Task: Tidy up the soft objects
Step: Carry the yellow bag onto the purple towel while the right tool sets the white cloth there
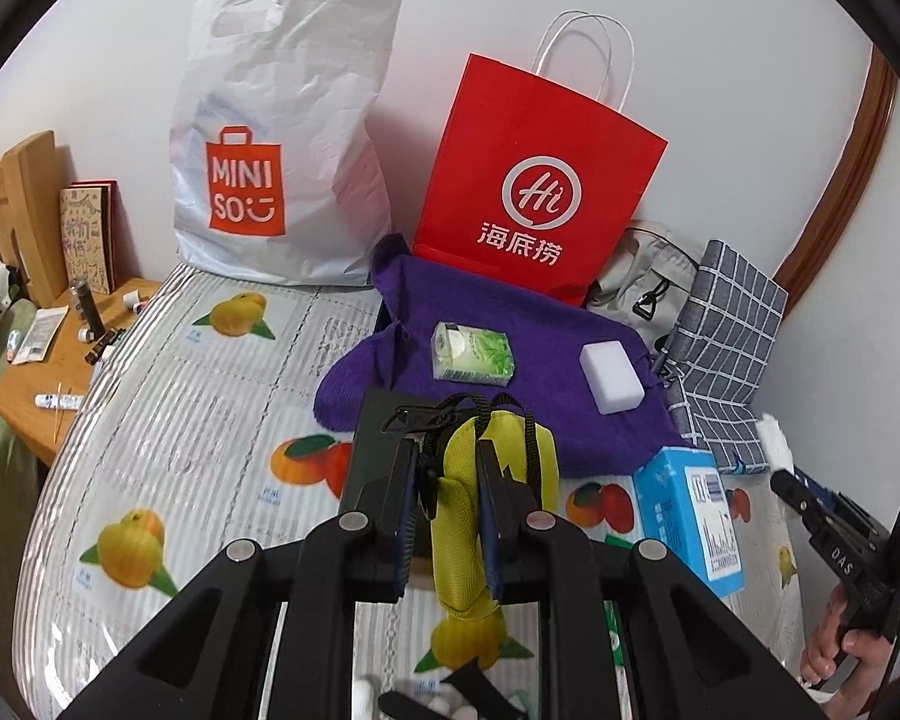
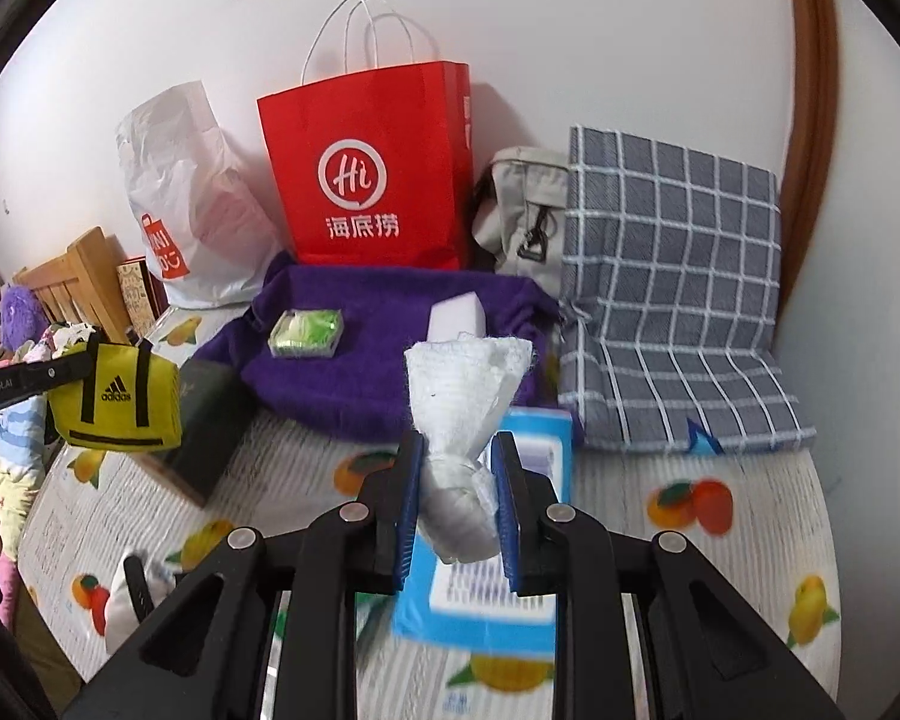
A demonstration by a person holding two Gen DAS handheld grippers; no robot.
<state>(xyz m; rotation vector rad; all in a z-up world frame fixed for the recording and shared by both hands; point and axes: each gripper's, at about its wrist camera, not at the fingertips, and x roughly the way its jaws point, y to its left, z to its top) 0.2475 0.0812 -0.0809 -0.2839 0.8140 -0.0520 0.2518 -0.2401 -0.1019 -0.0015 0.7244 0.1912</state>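
With the small yellow fabric pouch (image 1: 492,498) pinched in the left gripper (image 1: 448,480) and the crumpled white tissue wad (image 2: 459,414) clamped in the right gripper (image 2: 457,483), both above the fruit-printed table cover (image 1: 210,450), the limp tissue could be torn or dropped if jolted.

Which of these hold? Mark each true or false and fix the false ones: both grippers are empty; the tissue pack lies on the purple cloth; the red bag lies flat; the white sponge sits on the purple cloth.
1. Both grippers are empty. False: the left gripper is shut on the yellow pouch, the right gripper on the white wad.
2. The tissue pack lies on the purple cloth. True.
3. The red bag lies flat. False: it stands upright by the wall.
4. The white sponge sits on the purple cloth. True.
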